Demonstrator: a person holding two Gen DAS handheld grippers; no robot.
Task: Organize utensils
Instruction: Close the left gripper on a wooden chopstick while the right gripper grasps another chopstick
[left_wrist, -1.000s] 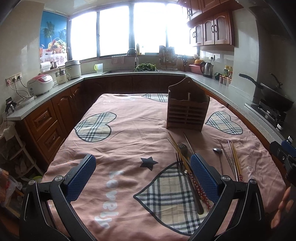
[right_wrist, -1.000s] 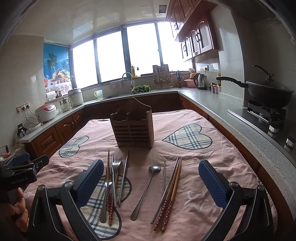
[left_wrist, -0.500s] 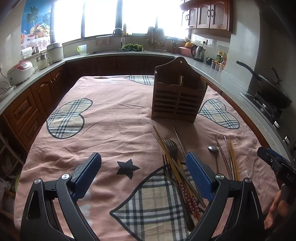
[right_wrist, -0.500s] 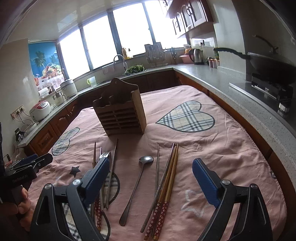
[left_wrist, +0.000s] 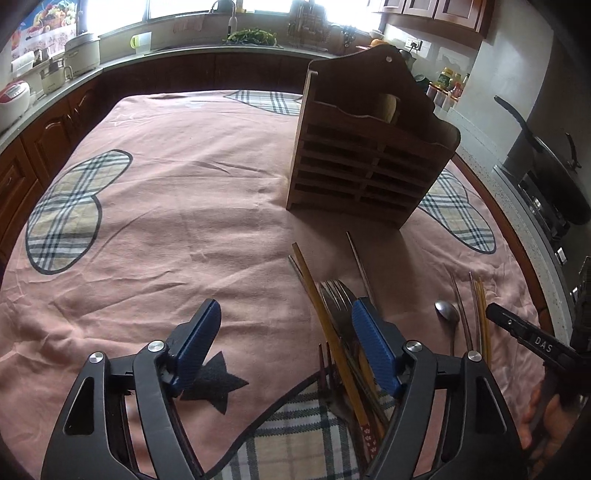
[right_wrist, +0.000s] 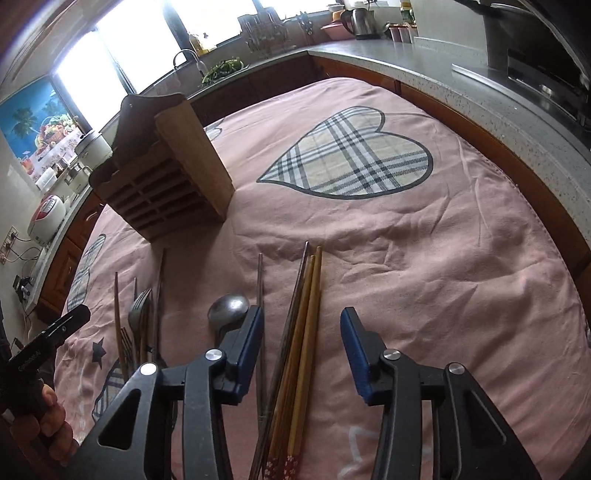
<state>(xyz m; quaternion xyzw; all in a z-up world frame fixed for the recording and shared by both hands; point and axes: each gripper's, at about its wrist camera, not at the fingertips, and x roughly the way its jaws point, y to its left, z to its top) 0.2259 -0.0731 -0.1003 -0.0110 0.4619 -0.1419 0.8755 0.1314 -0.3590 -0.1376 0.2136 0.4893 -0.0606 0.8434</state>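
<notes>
A wooden utensil holder (left_wrist: 365, 147) stands upright on the pink tablecloth (left_wrist: 184, 206); it also shows in the right wrist view (right_wrist: 162, 177). Before it lie a fork (left_wrist: 334, 295), wooden chopsticks (left_wrist: 317, 302), a metal spoon (left_wrist: 447, 310) and more chopsticks (left_wrist: 480, 317). My left gripper (left_wrist: 286, 350) is open low over the cloth, its right finger beside the fork. My right gripper (right_wrist: 301, 350) is open, straddling a bundle of wooden chopsticks (right_wrist: 303, 332); the spoon (right_wrist: 227, 308) lies just left of its left finger, the fork (right_wrist: 138, 314) farther left.
Kitchen counters surround the table, with a wok on a stove (left_wrist: 554, 184) at right and rice cookers (left_wrist: 83, 51) at left. The other gripper (left_wrist: 532, 343) shows at the left view's right edge.
Both grippers have moved forward and down toward the utensils. The right gripper now has the chopstick bundle between its open fingers; the left now sits beside the fork.
</notes>
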